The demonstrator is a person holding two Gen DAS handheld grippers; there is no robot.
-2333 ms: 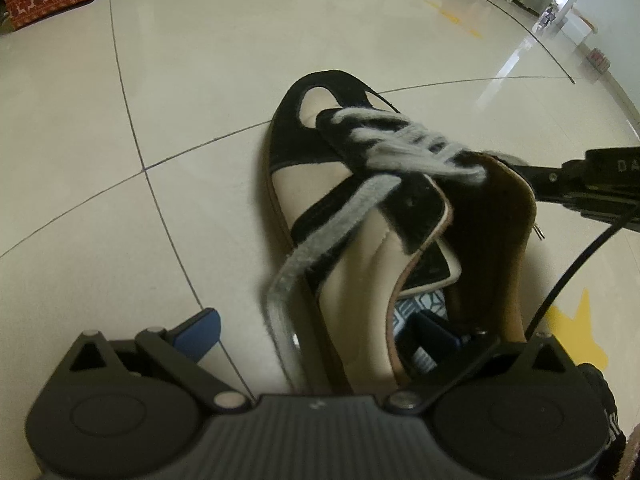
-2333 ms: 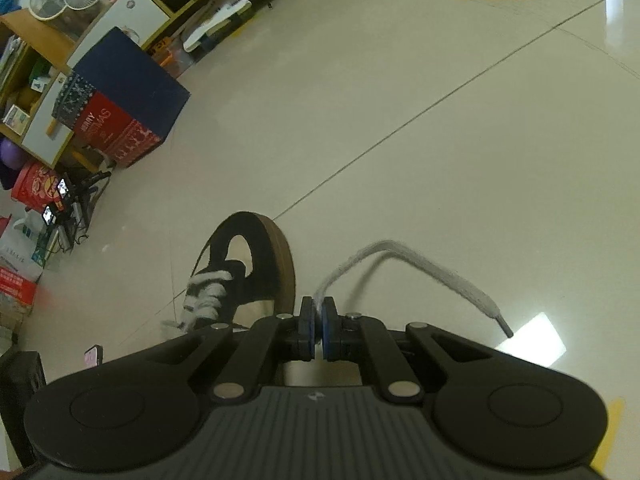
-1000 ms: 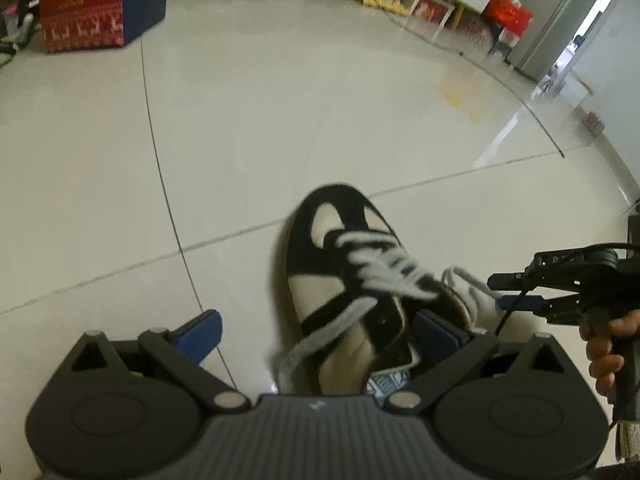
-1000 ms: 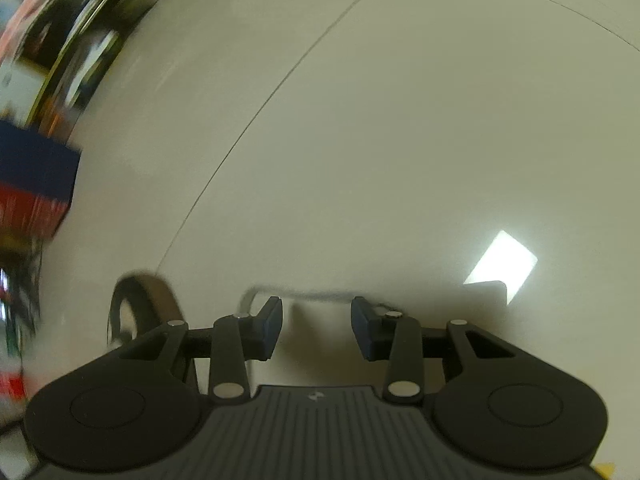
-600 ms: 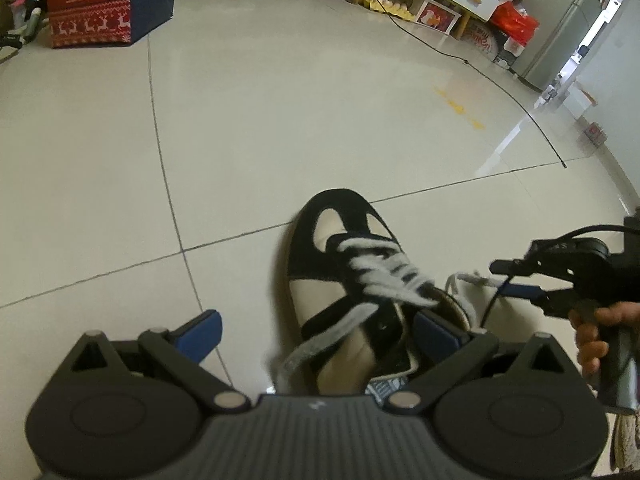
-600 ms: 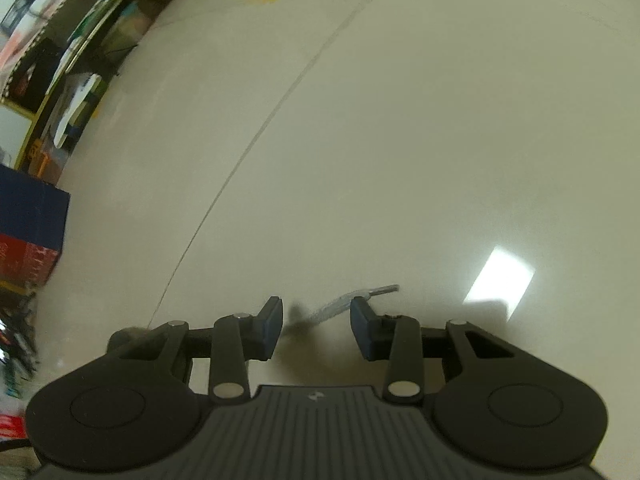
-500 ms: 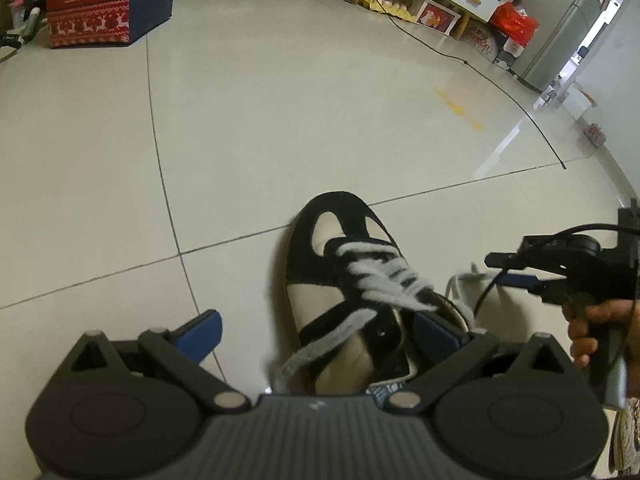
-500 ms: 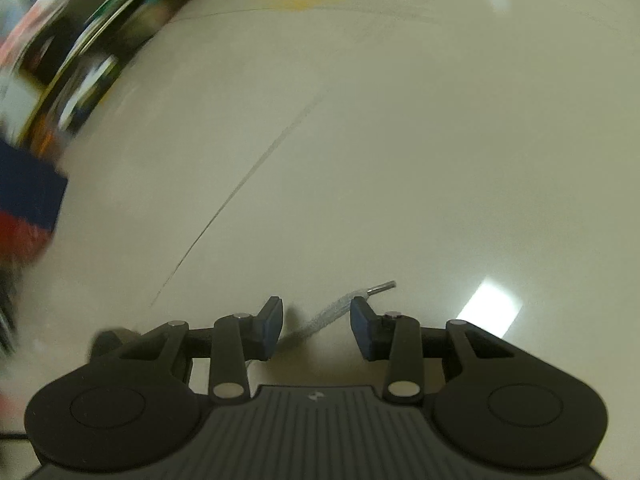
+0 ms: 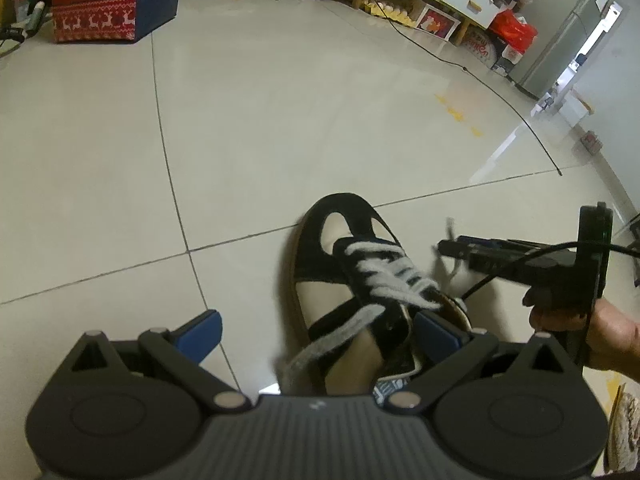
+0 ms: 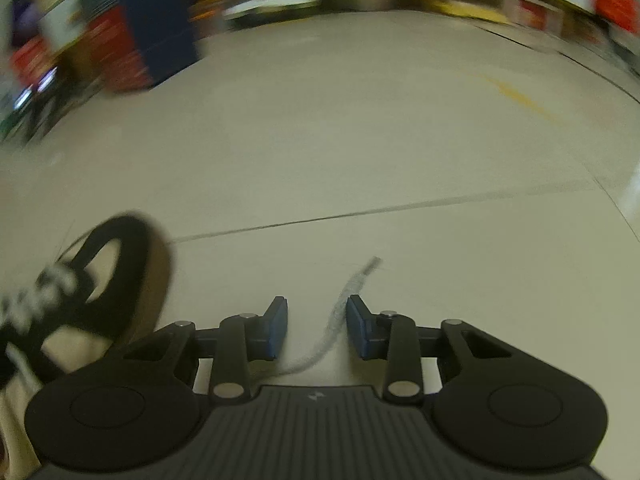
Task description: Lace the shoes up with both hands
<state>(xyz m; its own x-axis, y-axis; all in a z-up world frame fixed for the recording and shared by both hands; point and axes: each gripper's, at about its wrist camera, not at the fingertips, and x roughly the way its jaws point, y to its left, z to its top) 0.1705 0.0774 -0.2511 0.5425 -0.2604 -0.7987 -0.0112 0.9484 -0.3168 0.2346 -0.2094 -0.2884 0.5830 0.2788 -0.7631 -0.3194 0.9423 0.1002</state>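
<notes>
Black-and-cream shoe (image 9: 352,280) sits on the tiled floor (image 9: 240,140), long axis toe-away from the left gripper (image 9: 316,334), whose jaws are spread wide. Right of the shoe, right gripper (image 10: 317,330) jaws are closing around the loose lace end (image 10: 340,320), not pinching it yet.

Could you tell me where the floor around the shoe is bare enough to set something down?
Bare tile lies left of the shoe and beyond its toe, toward the Christmas box. Right of the shoe is crowded: the right gripper, closing around the loose lace.
</notes>
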